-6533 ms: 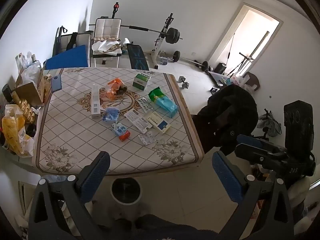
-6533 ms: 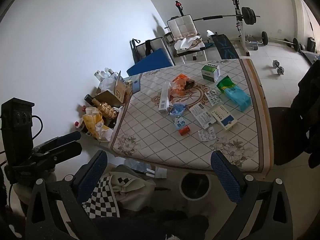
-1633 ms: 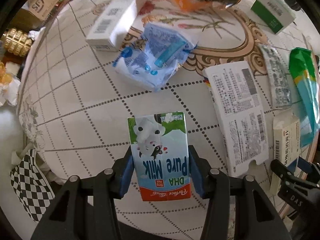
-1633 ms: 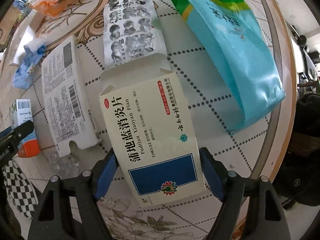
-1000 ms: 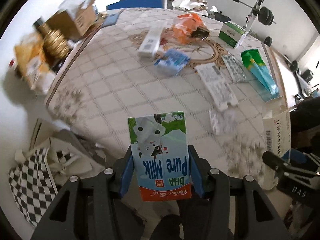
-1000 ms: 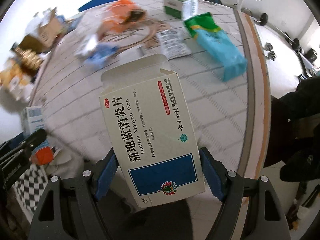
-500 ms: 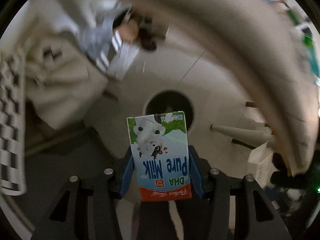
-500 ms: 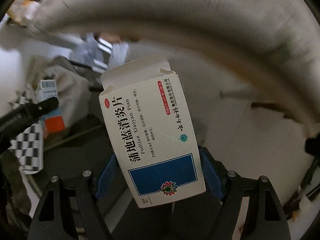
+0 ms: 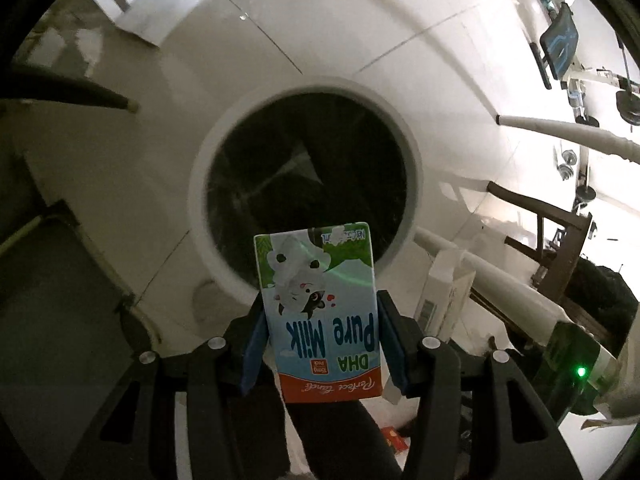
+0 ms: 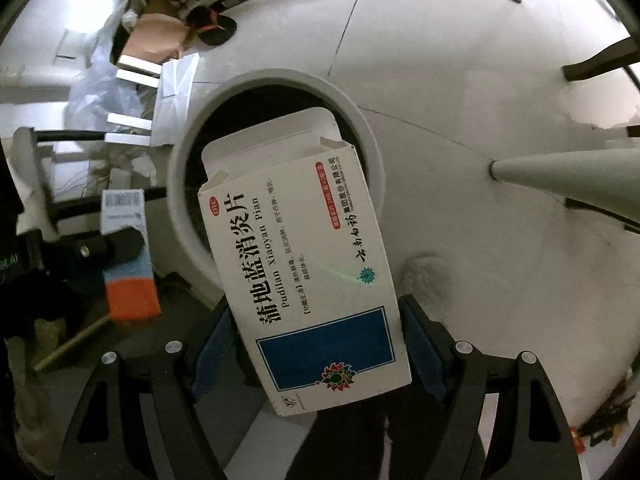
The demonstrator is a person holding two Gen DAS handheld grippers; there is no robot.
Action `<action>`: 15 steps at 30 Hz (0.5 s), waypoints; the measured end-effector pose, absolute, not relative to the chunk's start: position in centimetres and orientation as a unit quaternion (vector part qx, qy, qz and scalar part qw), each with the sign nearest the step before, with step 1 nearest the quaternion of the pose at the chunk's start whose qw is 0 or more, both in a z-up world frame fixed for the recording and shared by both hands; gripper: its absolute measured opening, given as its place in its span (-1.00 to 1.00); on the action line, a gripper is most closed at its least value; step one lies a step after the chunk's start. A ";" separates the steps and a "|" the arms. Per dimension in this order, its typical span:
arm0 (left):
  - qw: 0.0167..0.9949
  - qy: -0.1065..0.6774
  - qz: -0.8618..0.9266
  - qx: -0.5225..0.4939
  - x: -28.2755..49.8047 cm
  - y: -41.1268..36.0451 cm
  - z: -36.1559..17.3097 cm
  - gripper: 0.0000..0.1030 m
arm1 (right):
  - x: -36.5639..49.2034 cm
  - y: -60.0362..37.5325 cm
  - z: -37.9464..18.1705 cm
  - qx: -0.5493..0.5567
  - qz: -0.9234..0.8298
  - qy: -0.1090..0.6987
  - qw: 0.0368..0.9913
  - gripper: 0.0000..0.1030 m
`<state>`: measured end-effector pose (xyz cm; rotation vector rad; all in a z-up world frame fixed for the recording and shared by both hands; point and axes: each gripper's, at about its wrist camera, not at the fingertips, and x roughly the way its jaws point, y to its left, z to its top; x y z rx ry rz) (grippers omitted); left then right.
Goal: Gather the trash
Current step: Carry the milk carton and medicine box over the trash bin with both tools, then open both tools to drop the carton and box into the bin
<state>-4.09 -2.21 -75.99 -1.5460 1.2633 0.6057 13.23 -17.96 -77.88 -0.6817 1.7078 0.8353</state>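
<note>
Left tool [image 9: 322,344] grips milk carton [image 9: 320,312], right tool [image 10: 316,354] medicine box [image 10: 304,264], above dark-lined bin [image 9: 200,216].

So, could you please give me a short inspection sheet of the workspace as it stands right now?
Surface: pale tiled floor under the table; no tabletop in view.
Job's things: milk carton and medicine box, each held in front of the round bin; the bin's dark inside shows little.
Clutter: clear plastic bag and brown cardboard beside the bin.
Grippers: left gripper shut on the milk carton; right gripper shut on the medicine box.
Cables: nothing seen.
Surroundings: table leg, dark chair, weight bench.
</note>
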 end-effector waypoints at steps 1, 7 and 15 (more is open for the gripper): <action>0.504 0.525 0.251 -0.638 -4.0 -2.3 -76.4 0.02 | 13.4 -17.7 -78.6 -0.285 0.351 0.716 0.532 0.57; 0.521 0.520 0.280 -0.616 -5.4 -1.8 -75.9 0.80 | 13.6 -16.5 -81.3 -0.275 0.370 0.717 0.522 0.62; 0.543 0.587 0.405 -0.443 -7.0 -3.3 -72.5 0.82 | 10.7 -15.1 -80.2 -0.338 0.396 0.659 0.542 1.00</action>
